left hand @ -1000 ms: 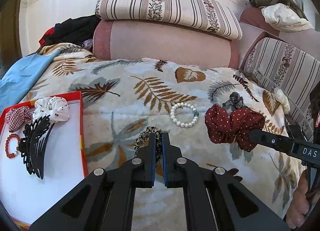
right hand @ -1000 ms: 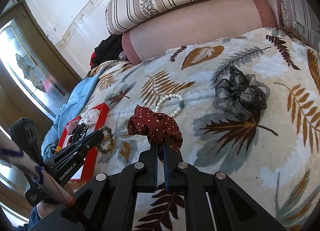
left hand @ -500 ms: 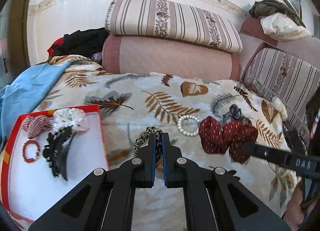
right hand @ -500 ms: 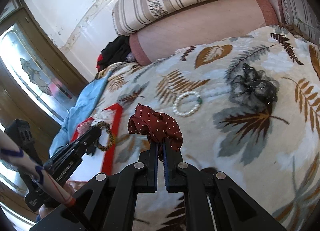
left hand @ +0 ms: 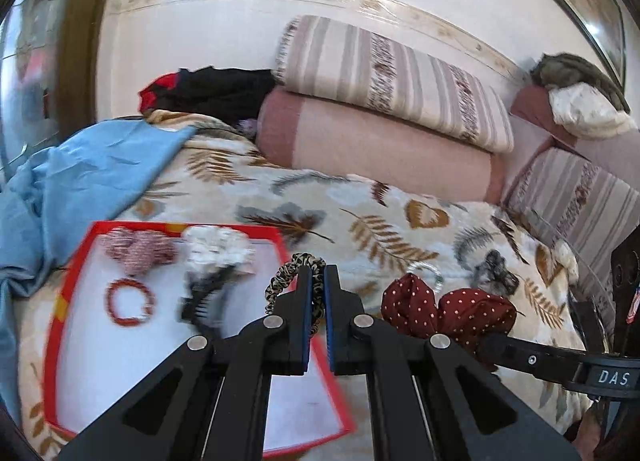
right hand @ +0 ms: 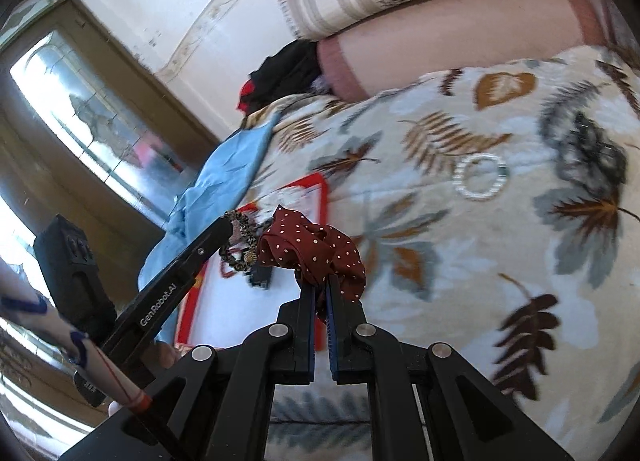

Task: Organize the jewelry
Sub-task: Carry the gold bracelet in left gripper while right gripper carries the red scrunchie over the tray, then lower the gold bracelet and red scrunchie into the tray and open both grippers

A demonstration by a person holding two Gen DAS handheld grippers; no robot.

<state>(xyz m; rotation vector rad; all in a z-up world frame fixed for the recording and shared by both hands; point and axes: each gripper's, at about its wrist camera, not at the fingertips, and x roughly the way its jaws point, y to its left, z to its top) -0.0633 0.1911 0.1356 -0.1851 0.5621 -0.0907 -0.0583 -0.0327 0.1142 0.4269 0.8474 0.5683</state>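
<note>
Left gripper (left hand: 316, 281) fingers clenched on leopard-print scrunchie (left hand: 289, 275), above right edge of red-rimmed tray (left hand: 60, 301). Right gripper (right hand: 319, 293) fingers clenched on maroon polka-dot scrunchie (right hand: 316, 249). Pearl bracelet (right hand: 482, 177), grey scrunchie (right hand: 596, 153) on bed, far right.

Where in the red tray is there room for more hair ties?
The red tray is bare white along its near half, below the red bead bracelet and black hair claw. Its far edge is crowded: checked scrunchie, white scrunchie.
</note>
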